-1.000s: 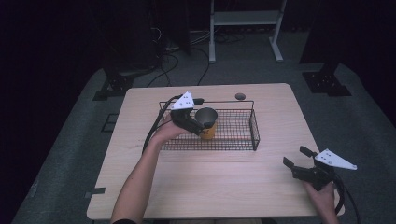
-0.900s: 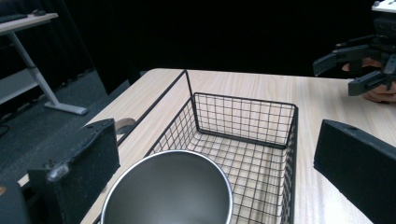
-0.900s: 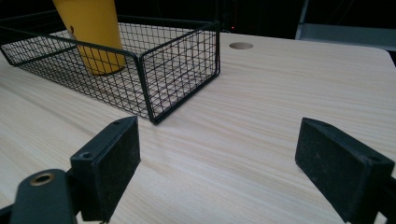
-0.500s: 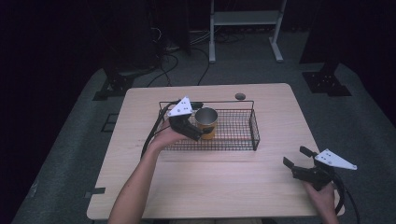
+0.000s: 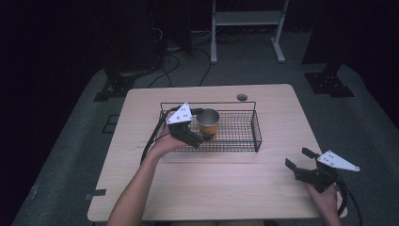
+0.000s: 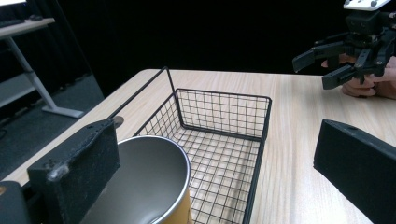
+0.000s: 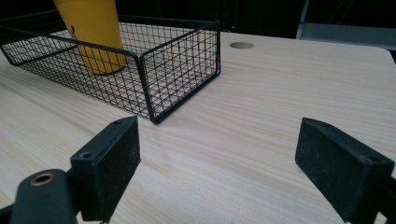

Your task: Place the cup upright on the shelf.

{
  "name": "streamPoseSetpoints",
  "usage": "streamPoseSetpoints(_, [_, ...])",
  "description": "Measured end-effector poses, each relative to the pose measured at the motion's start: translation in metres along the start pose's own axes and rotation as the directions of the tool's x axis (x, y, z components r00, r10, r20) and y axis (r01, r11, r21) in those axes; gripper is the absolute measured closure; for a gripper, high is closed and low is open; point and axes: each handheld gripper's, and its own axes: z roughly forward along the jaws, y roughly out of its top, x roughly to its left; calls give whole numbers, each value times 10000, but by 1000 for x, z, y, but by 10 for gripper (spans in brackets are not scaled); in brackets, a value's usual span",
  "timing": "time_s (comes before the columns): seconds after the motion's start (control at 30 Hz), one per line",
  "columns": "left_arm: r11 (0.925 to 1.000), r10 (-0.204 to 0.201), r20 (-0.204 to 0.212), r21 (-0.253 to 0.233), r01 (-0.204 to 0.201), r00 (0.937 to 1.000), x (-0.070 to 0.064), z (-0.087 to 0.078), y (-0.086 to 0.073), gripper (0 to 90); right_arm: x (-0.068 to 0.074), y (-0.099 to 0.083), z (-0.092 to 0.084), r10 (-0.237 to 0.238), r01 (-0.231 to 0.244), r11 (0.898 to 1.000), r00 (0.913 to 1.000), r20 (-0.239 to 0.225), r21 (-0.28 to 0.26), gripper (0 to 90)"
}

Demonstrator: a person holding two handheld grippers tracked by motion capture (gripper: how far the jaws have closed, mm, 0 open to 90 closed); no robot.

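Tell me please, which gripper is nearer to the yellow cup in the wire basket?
The left gripper. It is open right beside the yellow cup at the left end of the wire basket. The right gripper is open above the table's near right corner, outside the basket.

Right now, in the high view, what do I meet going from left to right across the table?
left gripper → cup → the basket's right end wall → right gripper
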Motion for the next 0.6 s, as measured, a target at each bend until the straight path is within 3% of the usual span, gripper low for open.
streamPoseSetpoints(0.6, [9995,33,117,-304,-30,9999,-22,-14,-7,0,0,0,0,-26,26,10000,10000,3,28,130])
